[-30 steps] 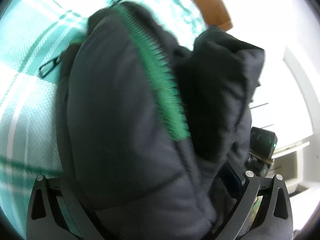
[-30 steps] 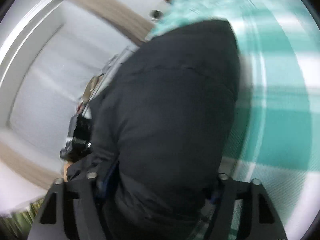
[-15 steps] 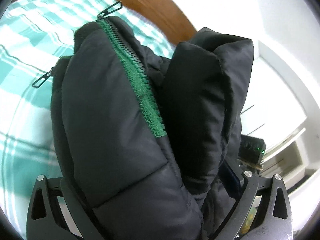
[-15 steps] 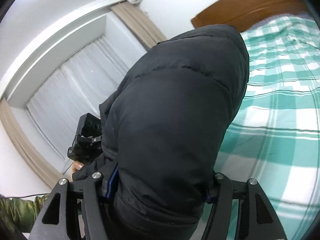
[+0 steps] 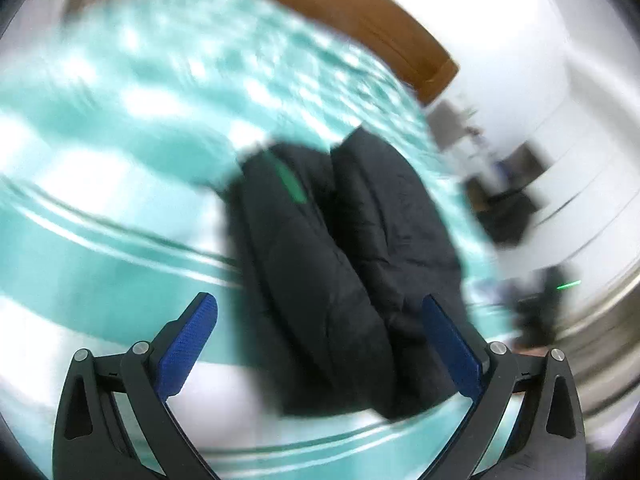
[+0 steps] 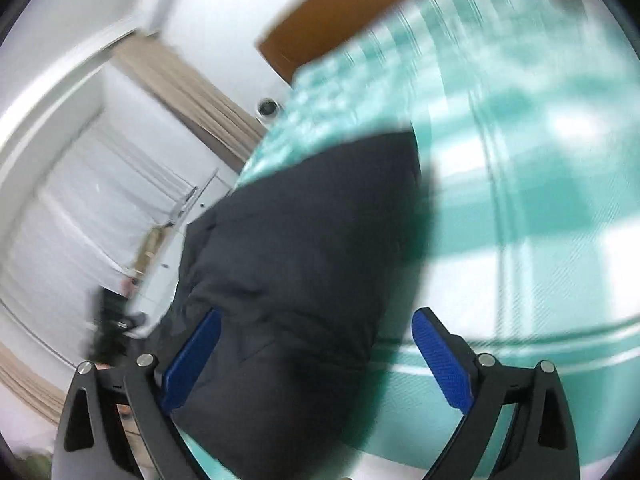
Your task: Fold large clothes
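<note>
The black puffer jacket [image 5: 340,280] is lying folded in a bundle on the teal checked bedspread [image 5: 100,208]. Only the left wrist view is showing its green zipper [image 5: 294,186]. The left gripper [image 5: 320,320] is standing wide apart, its blue pads [image 5: 188,344] apparently clear of the fabric, though blur limits certainty. The right gripper [image 6: 316,332] has just been opening; its jaws are spread wide with the jacket between them, not pinched. Only the right wrist view is showing beige curtains [image 6: 188,92]; both are showing the wooden headboard [image 6: 340,16].
</note>
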`<state>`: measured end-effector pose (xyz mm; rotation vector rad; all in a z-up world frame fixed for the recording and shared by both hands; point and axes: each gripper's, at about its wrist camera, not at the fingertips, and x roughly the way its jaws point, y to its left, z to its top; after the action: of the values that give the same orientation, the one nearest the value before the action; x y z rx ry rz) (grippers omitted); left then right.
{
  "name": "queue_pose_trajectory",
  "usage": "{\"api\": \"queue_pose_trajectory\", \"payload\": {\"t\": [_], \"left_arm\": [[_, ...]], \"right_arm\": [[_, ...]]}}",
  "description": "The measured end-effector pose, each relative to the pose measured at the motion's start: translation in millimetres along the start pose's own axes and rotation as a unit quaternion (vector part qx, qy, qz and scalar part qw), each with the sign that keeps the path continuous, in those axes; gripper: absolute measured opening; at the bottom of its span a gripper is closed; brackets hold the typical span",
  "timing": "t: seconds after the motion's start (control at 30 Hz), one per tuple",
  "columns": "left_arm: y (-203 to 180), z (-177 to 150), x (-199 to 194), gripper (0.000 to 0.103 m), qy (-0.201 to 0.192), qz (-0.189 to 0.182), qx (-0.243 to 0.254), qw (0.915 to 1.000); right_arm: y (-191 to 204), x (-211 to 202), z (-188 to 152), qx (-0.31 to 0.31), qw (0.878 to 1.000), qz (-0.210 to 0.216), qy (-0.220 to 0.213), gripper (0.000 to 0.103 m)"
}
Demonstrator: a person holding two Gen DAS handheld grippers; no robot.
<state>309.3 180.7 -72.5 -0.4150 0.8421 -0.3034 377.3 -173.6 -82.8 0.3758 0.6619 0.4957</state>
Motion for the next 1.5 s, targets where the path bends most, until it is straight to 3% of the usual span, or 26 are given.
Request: {"api": "queue_pose_trajectory", "payload": {"t": [0.07,0.1,0.17,0.23,0.3,0.4,0.47,0.57,0.73,0.9,1.17,1.33,1.5], "left_arm": [[-29.7,-20.8,-41.0,0.102,-0.055,0.104,0.069,0.9907],[-51.6,-32.3,-60.3,0.102,-0.087,0.151,0.099,0.9797],[-69.9,-40.7,-82.0,0.102,-0.129,0.186,0.121,0.9665],[-88.7,-44.7,-89.0,0.102,-0.168,0.202,0.133,0.9556],[-99.6,-50.0,-91.0,0.102,-0.178,0.204,0.132,0.9536],[-114.6,-59.4,-117.3,0.103,-0.188,0.218,0.123,0.9497],[-124.3,-66.1,-119.0,0.102,-0.21,0.244,0.13,0.938],[-148.0,-74.0,-124.1,0.102,-0.221,0.263,0.144,0.9281],[-168.4,-89.2,-138.1,0.102,-0.221,0.267,0.144,0.9269],[-180.9,-101.6,-140.9,0.102,-0.212,0.257,0.15,0.9308],[-187.2,-110.1,-137.0,0.102,-0.191,0.237,0.135,0.943],[-193.0,-117.5,-136.4,0.102,-0.188,0.246,0.147,0.9393],[-197.8,-123.6,-138.6,0.103,-0.175,0.24,0.142,0.9442]], "right_arm": [[34.3,-27.5,-6.7,-0.066,0.996,-0.036,-0.039,0.098],[52.3,-40.9,-11.8,-0.095,0.993,-0.054,-0.054,0.098],[82.2,-55.9,-17.9,-0.136,0.984,-0.086,-0.081,0.098],[106.7,-81.2,-25.8,-0.159,0.974,-0.116,-0.108,0.099],[129.4,-100.7,-34.6,-0.169,0.966,-0.151,-0.121,0.103],[140.4,-107.4,-48.2,-0.176,0.964,-0.172,-0.1,0.103],[146.3,-119.1,-60.7,-0.182,0.96,-0.188,-0.099,0.103],[157.2,-129.9,-77.9,-0.183,0.959,-0.193,-0.099,0.103],[176.1,-145.3,-96.9,-0.176,0.96,-0.194,-0.097,0.103],[190.1,-151.4,-106.5,-0.186,0.958,-0.199,-0.085,0.103],[207.7,-158.3,-109.3,-0.179,0.952,-0.237,-0.078,0.103],[210.9,-157.7,-110.1,-0.171,0.943,-0.277,-0.063,0.103],[214.1,-161.0,-111.3,-0.144,0.944,-0.292,-0.053,0.103]]}}
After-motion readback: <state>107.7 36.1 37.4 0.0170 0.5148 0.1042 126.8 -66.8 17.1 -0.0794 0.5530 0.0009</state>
